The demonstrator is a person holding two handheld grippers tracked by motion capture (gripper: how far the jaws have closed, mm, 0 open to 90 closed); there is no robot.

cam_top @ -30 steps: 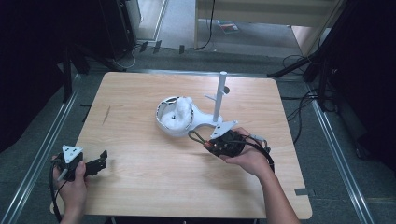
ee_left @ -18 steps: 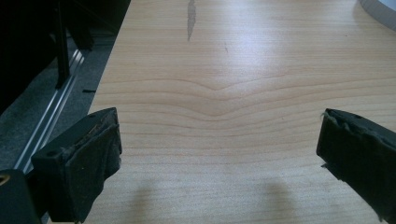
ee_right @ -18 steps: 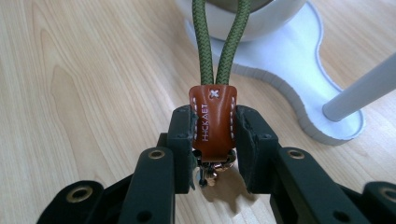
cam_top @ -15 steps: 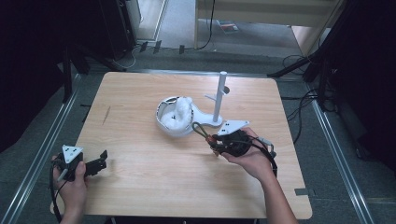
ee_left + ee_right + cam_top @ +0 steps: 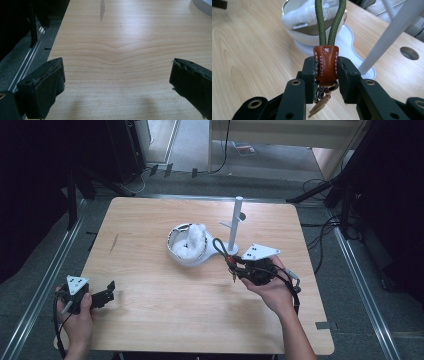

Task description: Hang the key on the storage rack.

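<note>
My right gripper (image 5: pixel 325 71) is shut on the brown leather tab (image 5: pixel 325 65) of a keychain. Its green rope loop (image 5: pixel 329 22) sticks out past the jaws and a small metal clip hangs below. In the high view the right gripper (image 5: pixel 235 267) hovers just right of the white dish (image 5: pixel 176 251), with the rope loop (image 5: pixel 219 246) close to the foot of the white peg stand (image 5: pixel 234 222). The stand's pole (image 5: pixel 392 32) slants by on the right. My left gripper (image 5: pixel 107 291) rests open at the table's front left corner, and nothing lies between its jaws (image 5: pixel 117 80).
The white dish (image 5: pixel 298 32) holds a fluffy white bundle (image 5: pixel 194 239) and joins the stand's flat base. A round hole (image 5: pixel 409 53) sits in the wooden table (image 5: pixel 130 37) behind the stand. Metal rails run along both table sides, and cables lie on the floor beyond.
The right hand has lifted the keychain slightly and shifted it to the right, closer to the stand. The left hand has stayed put.
</note>
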